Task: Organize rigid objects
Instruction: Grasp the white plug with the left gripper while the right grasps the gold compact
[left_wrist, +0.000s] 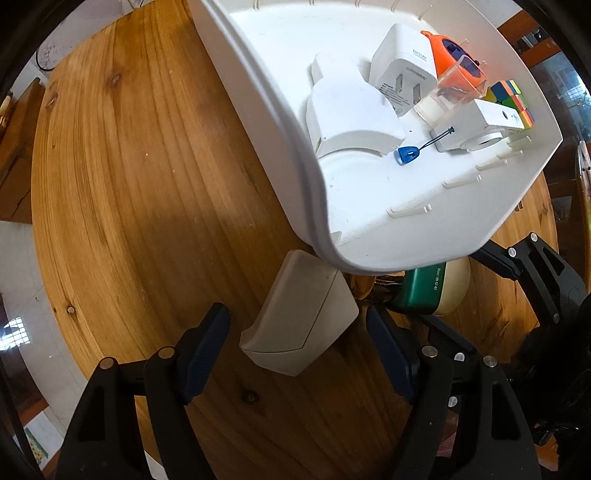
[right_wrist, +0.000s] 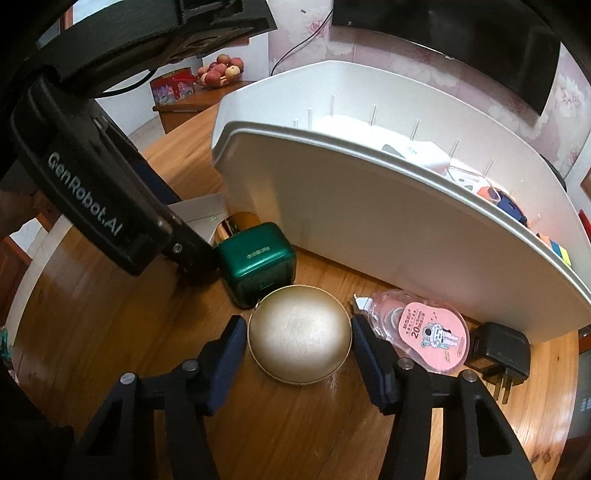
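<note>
My right claw (right_wrist: 299, 345) has closed onto a round, domed gold tin (right_wrist: 299, 336), its two blue pads pressed against the tin's opposite sides. The tin sits on the round wooden desk (right_wrist: 110, 332), just in front of the large white plastic bin (right_wrist: 369, 236) that occupies the middle of the desk. Touching the tin's far left side is a dark green cube-shaped box (right_wrist: 255, 262). To the tin's right lie a pink correction tape dispenser (right_wrist: 424, 328) and, beyond it, a black plug adapter (right_wrist: 498, 350), both close to the bin's wall.

My left claw (left_wrist: 297, 345) points straight down with its jaws held wide on either side of a white wedge-shaped box (left_wrist: 299, 317); gaps show on both sides, so nothing is gripped. This box lies on the desk just beside the bin's corner.

Inside the bin rest a white charger (left_wrist: 402, 70), an orange toy (left_wrist: 454, 62), a colourful puzzle cube (left_wrist: 513, 99) and other white items.
</note>
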